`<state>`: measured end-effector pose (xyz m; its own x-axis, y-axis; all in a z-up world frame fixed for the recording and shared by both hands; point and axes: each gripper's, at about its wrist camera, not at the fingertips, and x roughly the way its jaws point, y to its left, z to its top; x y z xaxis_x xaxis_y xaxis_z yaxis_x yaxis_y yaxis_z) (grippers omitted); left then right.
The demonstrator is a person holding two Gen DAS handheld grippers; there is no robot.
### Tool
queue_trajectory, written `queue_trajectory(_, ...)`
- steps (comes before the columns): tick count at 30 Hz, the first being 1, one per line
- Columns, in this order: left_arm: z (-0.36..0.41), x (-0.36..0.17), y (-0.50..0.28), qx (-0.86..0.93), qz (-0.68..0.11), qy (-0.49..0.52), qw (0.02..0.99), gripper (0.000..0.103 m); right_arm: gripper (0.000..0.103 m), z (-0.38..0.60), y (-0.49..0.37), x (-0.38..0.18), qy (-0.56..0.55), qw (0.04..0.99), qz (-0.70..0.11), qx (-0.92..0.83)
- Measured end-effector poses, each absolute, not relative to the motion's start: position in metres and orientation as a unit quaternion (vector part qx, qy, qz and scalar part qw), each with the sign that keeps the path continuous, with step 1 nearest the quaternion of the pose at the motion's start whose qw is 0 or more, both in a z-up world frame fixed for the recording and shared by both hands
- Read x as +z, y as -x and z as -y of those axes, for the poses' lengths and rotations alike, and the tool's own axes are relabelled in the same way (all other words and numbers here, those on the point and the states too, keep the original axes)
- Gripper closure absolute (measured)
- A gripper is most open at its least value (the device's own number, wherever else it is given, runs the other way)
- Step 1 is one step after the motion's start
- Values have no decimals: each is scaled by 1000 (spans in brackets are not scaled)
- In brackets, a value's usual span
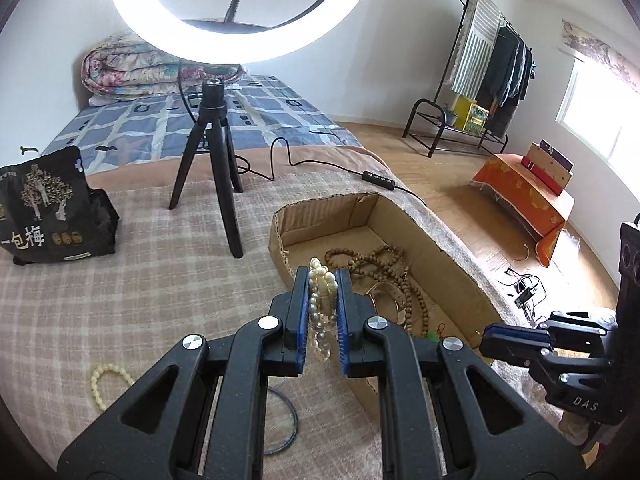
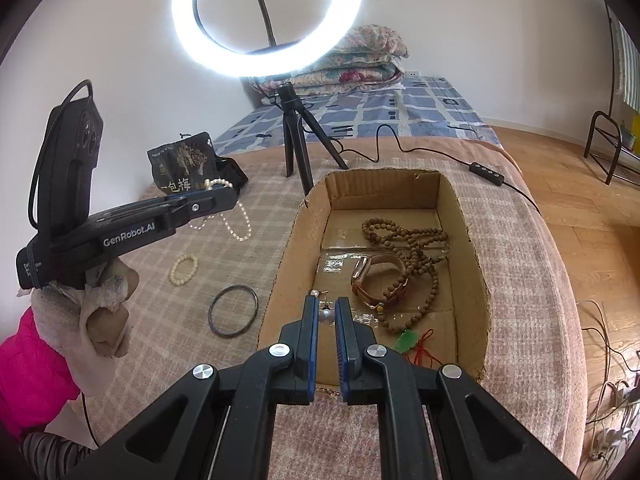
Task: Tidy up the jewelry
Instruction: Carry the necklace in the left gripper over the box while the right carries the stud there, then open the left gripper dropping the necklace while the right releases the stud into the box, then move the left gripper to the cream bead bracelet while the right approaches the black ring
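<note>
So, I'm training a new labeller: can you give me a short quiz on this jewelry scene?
1. True or false: the left gripper is shut on a pearl necklace.
2. Which lies inside the box? A watch; B black bangle; C cream bracelet.
3. Fill in: the right gripper pinches a small pearl ___.

Key: 1 true; 2 A; 3 earring.

Cardboard box, wooden beads, watch
</note>
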<state>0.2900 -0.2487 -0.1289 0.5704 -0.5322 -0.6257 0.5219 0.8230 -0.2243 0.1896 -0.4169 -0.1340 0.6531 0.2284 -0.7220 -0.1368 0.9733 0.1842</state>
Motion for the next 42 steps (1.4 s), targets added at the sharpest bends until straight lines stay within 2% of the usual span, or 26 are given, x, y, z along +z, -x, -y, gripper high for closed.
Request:
queue_trajectory(17,285,-153,-315,-308,-381,-14,872,93,95,423,-204,-160,-70,901,-416,98)
queue_trajectory(21,290,-155,-316,-313,-391,-18,866,90,75,422,-203,-160,-67,904,-412,96)
queue_trajectory(22,291,-155,-317,-313,-393,-18,864,76,70,421,-203,-160,-67,903,-413,98)
queue_trajectory(23,291,-155,-318,-314,-395,-16,863,56,64,421,-203,-161,-67,902,-416,97)
queue_trajectory(25,289,-153,-316,-313,-386,-9,868,39,38,421,-201,-160,-67,904,-412,89)
queue_trajectory(28,287,-152,-316,-309,-386,-6,869,37,19,421,-199,-159,-67,908,-406,82)
queue_trajectory(34,285,-151,-316,-305,-386,-8,871,37,2,422,-197,-158,-63,912,-401,57)
queue_trajectory(42,280,-148,-311,-302,-383,-11,873,37,1,418,-194,-155,-57,913,-400,44)
